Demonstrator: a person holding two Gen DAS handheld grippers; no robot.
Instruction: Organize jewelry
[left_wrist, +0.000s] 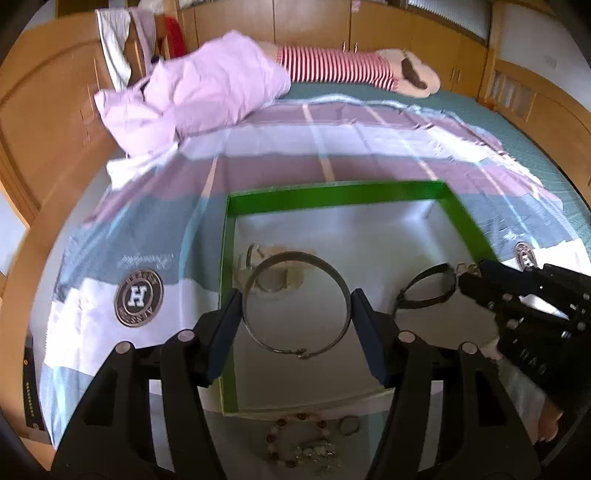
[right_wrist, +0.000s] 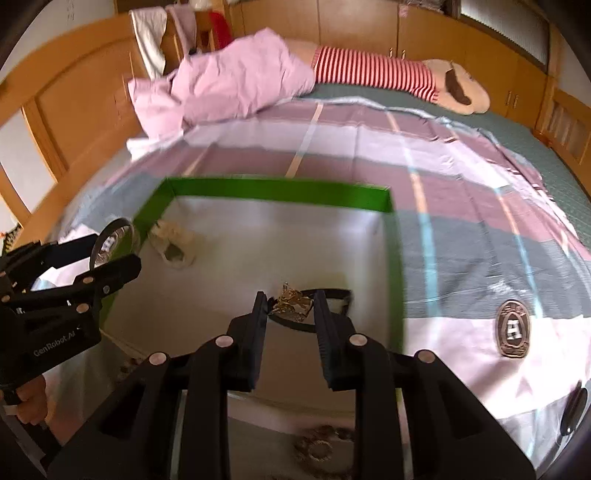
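A thin metal bangle hangs over the green box, and my left gripper is shut on it, one pad on each side of the ring. My right gripper is shut on a black band bracelet by its gold charm, also above the box's white floor. In the left wrist view the right gripper comes in from the right with the black band bracelet dangling. The left gripper and bangle show at the left of the right wrist view.
A small clear bag of jewelry lies inside the box near its left wall. A beaded bracelet and a small ring lie in front of the box. The bed carries a striped cover, a pink pillow and a striped plush toy.
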